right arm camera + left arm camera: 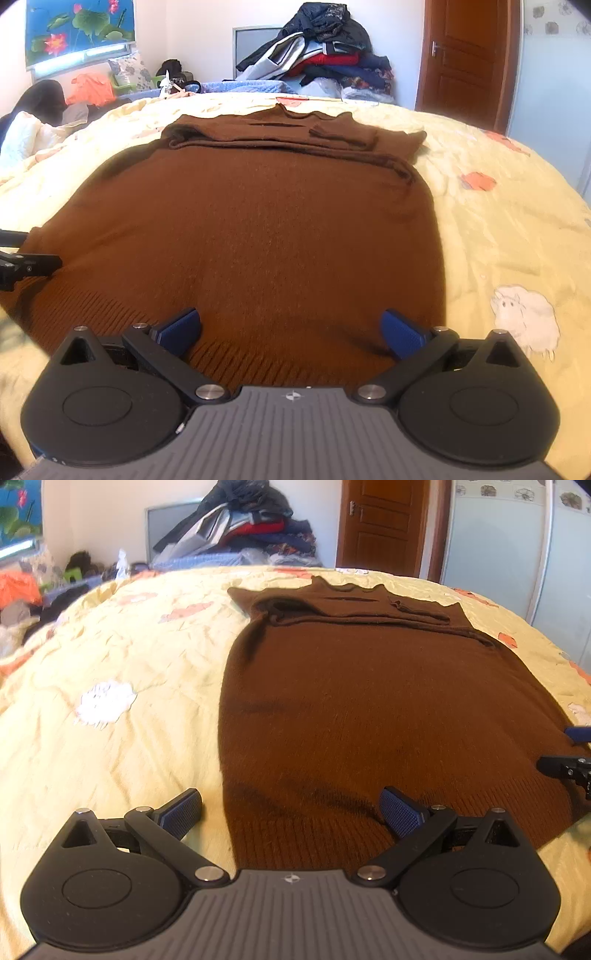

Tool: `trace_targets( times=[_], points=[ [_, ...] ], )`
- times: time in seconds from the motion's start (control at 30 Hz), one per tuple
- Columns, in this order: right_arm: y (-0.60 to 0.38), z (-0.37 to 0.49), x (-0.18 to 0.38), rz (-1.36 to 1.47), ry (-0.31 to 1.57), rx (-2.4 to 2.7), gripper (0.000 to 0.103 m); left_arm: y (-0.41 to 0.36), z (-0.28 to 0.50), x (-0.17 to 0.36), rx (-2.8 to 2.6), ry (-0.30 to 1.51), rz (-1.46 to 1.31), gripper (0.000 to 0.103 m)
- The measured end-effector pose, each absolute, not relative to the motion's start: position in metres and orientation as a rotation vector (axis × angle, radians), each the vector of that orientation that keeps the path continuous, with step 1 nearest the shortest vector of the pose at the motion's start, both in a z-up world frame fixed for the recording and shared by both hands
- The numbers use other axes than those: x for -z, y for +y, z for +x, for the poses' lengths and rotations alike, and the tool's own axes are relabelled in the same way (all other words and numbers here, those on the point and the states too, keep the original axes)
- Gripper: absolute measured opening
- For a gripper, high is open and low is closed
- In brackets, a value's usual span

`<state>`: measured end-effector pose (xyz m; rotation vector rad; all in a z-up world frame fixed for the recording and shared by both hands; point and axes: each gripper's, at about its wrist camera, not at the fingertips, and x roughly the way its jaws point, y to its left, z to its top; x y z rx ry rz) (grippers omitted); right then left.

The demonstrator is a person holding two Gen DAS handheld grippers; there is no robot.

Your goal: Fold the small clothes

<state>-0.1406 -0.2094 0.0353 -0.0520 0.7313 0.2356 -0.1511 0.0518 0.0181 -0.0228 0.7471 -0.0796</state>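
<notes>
Brown sweater lies flat on the bed; left tool and right tool gape, released, at its near hem.

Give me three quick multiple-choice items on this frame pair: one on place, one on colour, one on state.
1. Where do the sleeves lie?
A. Folded across the top of the brown sweater
B. Spread out sideways on the bedspread
C. Hanging off the bed

2. What colour are the pads of the left hand-held gripper?
A. Red
B. Blue
C. White

3. How does the right hand-held gripper stand?
A. Shut on the hem
B. Shut on nothing
C. Open, nothing held

Key: A, both sleeves lie crossways below the collar. B, both pads show blue. C, its fingers stand wide apart above the ribbed hem.
</notes>
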Motion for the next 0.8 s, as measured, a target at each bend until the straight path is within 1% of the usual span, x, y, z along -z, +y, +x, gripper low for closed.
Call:
trace_targets(
  times=[0.03, 0.1, 0.2, 0.27, 0.33, 0.37, 0.4, 0.57, 0.8],
  points=[
    [-0.214, -0.142, -0.041, -0.009, 0.750, -0.247, 0.103, 0.058, -0.153, -0.021, 0.099, 0.764, -0.059, 0.103],
    [-0.238, -0.147, -0.053, 0.187, 0.774, -0.286, 0.103, 0.078, -0.159, -0.027, 0.168, 0.792, -0.194, 0.103],
    [-0.288, -0.153, -0.063, 0.499, 0.785, -0.289, 0.103, 0.130, -0.166, -0.022, 0.313, 0.832, -0.609, 0.103],
    [-0.310, -0.152, -0.061, 0.579, 0.820, -0.262, 0.103, 0.161, -0.165, -0.007, 0.366, 0.860, -0.882, 0.103],
    [-0.320, -0.151, -0.056, 0.580, 0.859, -0.229, 0.103, 0.178, -0.164, 0.003, 0.404, 0.864, -1.015, 0.103],
    [-0.322, -0.150, -0.052, 0.574, 0.887, -0.222, 0.103, 0.181, -0.162, 0.004, 0.420, 0.870, -1.037, 0.103],
    [-0.322, -0.151, -0.052, 0.568, 0.876, -0.236, 0.103, 0.181, -0.159, 0.005, 0.429, 0.885, -1.036, 0.103],
    [-0.319, -0.145, -0.050, 0.595, 0.920, -0.290, 0.103, 0.158, -0.143, -0.001, 0.490, 0.954, -0.925, 0.103],
    [-0.342, -0.136, -0.040, 0.839, 1.015, -0.390, 0.103, 0.150, -0.130, -0.003, 0.523, 0.981, -0.905, 0.102]
  ],
)
